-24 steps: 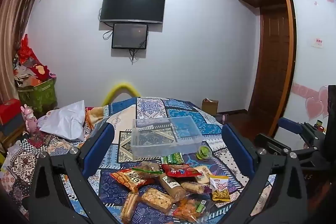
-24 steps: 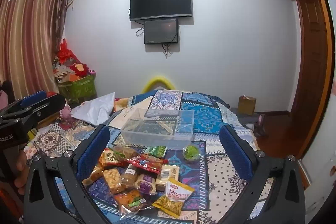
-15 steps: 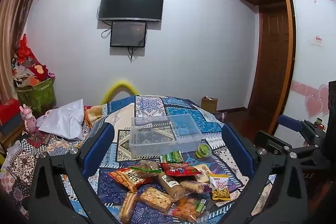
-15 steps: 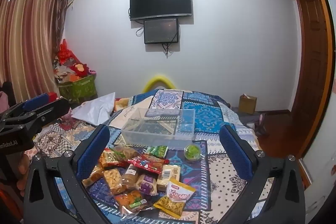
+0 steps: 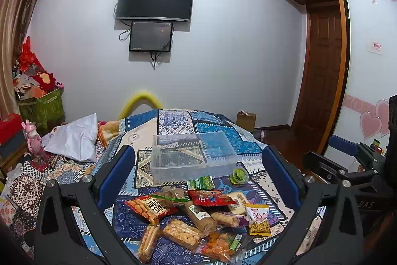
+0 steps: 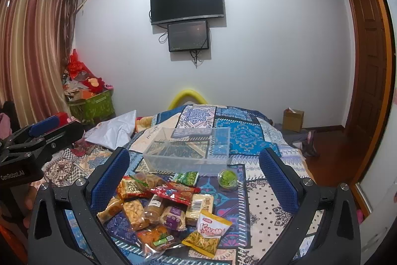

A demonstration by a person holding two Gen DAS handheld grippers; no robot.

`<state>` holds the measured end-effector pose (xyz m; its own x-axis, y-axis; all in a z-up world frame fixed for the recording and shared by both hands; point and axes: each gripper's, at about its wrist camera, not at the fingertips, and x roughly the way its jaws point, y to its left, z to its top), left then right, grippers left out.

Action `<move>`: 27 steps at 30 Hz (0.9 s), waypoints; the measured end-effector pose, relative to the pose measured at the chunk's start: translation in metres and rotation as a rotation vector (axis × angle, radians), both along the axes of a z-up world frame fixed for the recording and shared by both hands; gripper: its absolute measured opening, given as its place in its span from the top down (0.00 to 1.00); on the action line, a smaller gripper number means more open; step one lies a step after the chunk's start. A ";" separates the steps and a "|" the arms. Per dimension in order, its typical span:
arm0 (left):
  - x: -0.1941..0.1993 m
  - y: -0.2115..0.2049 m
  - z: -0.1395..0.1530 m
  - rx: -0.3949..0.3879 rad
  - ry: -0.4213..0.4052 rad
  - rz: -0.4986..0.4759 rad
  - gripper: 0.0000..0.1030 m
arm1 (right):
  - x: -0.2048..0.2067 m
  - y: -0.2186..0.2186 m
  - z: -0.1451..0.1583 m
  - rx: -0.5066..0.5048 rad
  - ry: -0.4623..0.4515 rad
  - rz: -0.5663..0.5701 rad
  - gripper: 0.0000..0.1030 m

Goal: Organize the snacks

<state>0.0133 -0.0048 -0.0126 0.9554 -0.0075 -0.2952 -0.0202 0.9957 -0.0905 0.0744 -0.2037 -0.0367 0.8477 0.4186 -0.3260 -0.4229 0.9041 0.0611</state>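
A heap of several snack packets (image 5: pixel 196 220) (image 6: pixel 163 210) lies on a patterned blue bedspread (image 5: pixel 223 131). Just behind the heap stands an empty clear plastic box (image 5: pixel 193 157) (image 6: pixel 188 152). A small green jelly cup (image 5: pixel 239 176) (image 6: pixel 227 179) sits at the box's right front corner. A yellow-and-white chip bag (image 6: pixel 209 235) lies at the heap's near right. My left gripper (image 5: pixel 198 170) hovers open above the heap with nothing between its blue pads. My right gripper (image 6: pixel 191 168) hangs open the same way. Each gripper shows at the edge of the other's view.
A white pillow (image 5: pixel 74 138) lies on the bed's left. Green storage boxes with red clutter (image 6: pixel 91 101) stand by the curtain. A cardboard box (image 6: pixel 292 119) sits on the wooden floor near the door. A TV (image 5: pixel 155 0) hangs on the far wall.
Both views have shifted very slightly; the grippers stay wide open and the snacks and box have not moved.
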 end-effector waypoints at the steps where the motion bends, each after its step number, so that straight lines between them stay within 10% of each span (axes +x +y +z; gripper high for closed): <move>1: -0.001 0.001 0.000 -0.001 0.000 -0.001 0.00 | 0.000 0.000 0.001 0.001 0.001 0.002 0.00; 27: 0.000 0.001 -0.001 -0.009 0.018 -0.009 0.00 | -0.002 -0.001 0.005 0.006 -0.008 -0.001 0.00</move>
<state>0.0133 -0.0042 -0.0131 0.9497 -0.0187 -0.3125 -0.0132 0.9949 -0.0996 0.0723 -0.2050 -0.0321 0.8506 0.4200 -0.3164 -0.4228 0.9040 0.0635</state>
